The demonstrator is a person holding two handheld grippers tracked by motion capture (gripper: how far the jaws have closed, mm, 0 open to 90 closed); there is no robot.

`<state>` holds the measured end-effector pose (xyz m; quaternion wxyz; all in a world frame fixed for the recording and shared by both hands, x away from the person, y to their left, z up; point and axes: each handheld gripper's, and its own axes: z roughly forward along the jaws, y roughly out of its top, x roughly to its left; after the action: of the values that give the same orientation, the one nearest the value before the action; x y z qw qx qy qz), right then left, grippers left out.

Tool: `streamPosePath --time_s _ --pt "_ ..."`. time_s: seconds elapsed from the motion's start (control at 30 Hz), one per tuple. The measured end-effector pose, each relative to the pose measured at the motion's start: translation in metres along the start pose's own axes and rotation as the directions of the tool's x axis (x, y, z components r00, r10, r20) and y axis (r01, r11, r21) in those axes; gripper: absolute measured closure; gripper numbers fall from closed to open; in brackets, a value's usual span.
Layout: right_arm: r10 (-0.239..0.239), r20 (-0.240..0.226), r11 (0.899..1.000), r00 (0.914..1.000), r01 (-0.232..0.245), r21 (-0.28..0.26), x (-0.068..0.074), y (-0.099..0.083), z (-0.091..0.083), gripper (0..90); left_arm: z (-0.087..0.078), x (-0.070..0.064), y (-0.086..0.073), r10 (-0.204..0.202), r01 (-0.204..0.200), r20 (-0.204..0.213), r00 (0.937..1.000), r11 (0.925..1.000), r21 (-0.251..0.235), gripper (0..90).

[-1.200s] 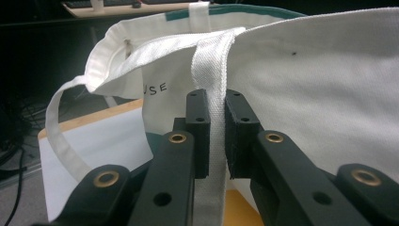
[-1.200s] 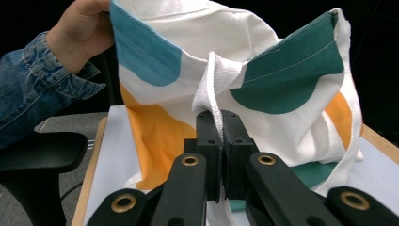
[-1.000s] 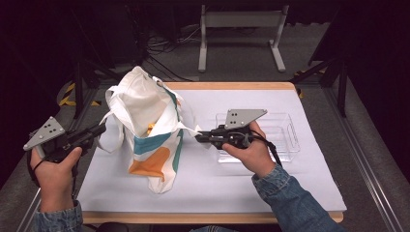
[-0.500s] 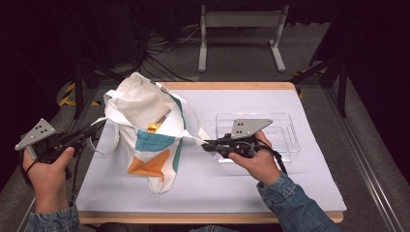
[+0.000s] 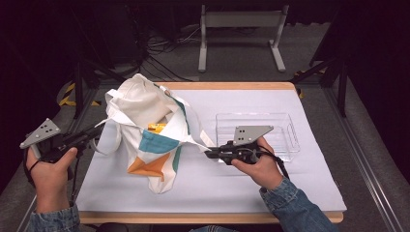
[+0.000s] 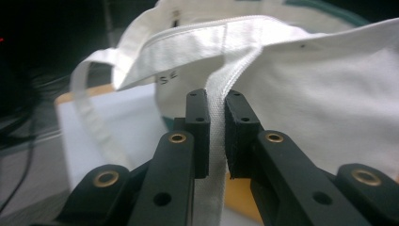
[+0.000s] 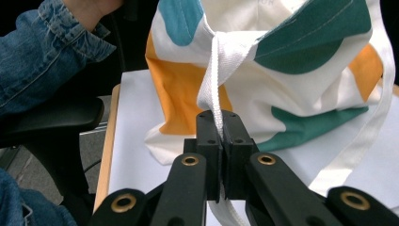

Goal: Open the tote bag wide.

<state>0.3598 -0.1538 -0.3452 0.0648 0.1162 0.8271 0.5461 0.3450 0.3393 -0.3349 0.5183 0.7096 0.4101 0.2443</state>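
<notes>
A white tote bag (image 5: 145, 123) with teal, orange and blue patches lies on the table's left half, its mouth pulled wide. Something yellow (image 5: 156, 127) shows inside the opening. My left gripper (image 5: 96, 133) is off the table's left edge, shut on one white handle strap (image 6: 215, 101) that runs up between its jaws. To the right of the bag, my right gripper (image 5: 209, 154) is shut on the other handle strap (image 7: 217, 82), which is drawn taut from the bag (image 7: 301, 61).
A clear plastic tray (image 5: 285, 129) sits on the white table cover behind my right hand. A person's denim sleeve (image 7: 42, 56) appears in the right gripper view. Beyond the table, a metal stand (image 5: 241, 34) and cables lie on the floor.
Both grippers have pulled outward, left farther left and right farther right and nearer, stretching the handles and opening the bag's mouth wider.
</notes>
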Motion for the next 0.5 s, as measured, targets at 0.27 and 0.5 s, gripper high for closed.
streamPosePath --time_s 0.27,0.5 --pt "0.037 -0.027 0.997 0.9989 -0.035 0.063 0.003 -0.022 0.009 87.7 0.003 -0.001 -0.001 -0.005 0.004 0.020 0.9998 0.9999 0.015 82.1" --pt "0.059 -0.033 0.994 0.9977 -0.056 0.098 0.003 -0.035 0.012 87.7 0.005 -0.001 -0.002 -0.006 0.004 0.051 0.9987 0.9996 0.027 82.1"
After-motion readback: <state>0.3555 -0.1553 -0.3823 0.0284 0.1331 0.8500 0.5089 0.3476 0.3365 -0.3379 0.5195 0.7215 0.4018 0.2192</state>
